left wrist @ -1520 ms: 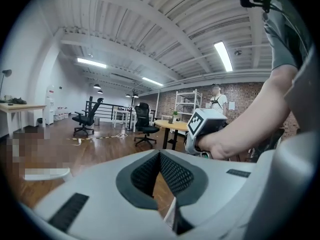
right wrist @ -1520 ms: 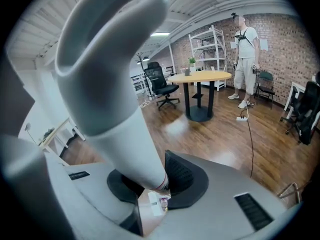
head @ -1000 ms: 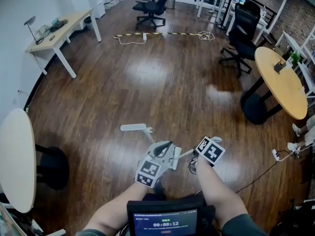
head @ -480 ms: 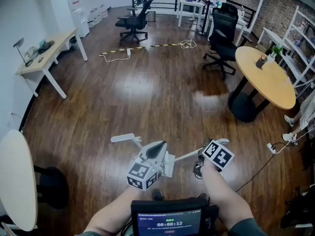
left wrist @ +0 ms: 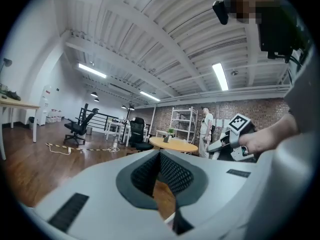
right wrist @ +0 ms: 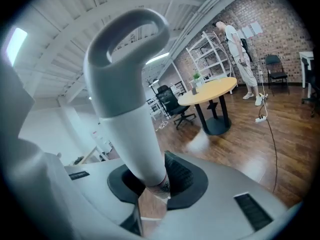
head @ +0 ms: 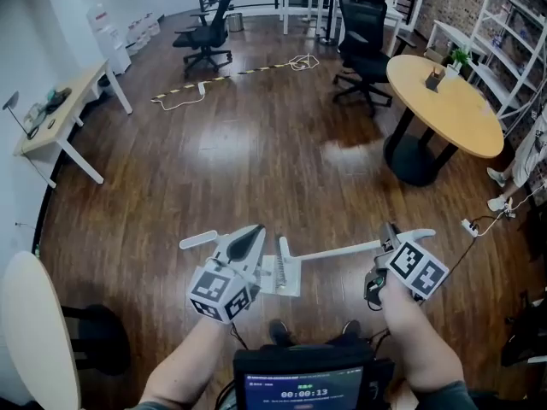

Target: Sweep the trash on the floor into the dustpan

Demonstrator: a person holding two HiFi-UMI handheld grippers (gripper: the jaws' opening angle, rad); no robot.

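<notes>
In the head view my right gripper [head: 389,242] is shut on the looped end of a long white broom handle [head: 338,250]. The handle runs left to the brush head [head: 284,276] by my feet. The right gripper view shows that grey-white handle [right wrist: 127,99] rising from between the jaws of the right gripper [right wrist: 150,184]. My left gripper [head: 246,239] sits low at the left, with a white dustpan handle [head: 197,239] sticking out to its left. In the left gripper view the left gripper [left wrist: 162,184] has narrow jaws and a white sliver [left wrist: 170,218] low between them. No trash shows on the wood floor.
A round wooden table [head: 444,105] stands to the right, with black office chairs [head: 363,37] behind it. A desk [head: 60,118] lines the left wall and a pale round table [head: 30,331] is at lower left. A cable [head: 197,88] and a power strip [head: 470,227] lie on the floor.
The two grippers have drawn apart: the right one moved right and the left one down-left, so the broom handle now spans between them. The view has swung left.
</notes>
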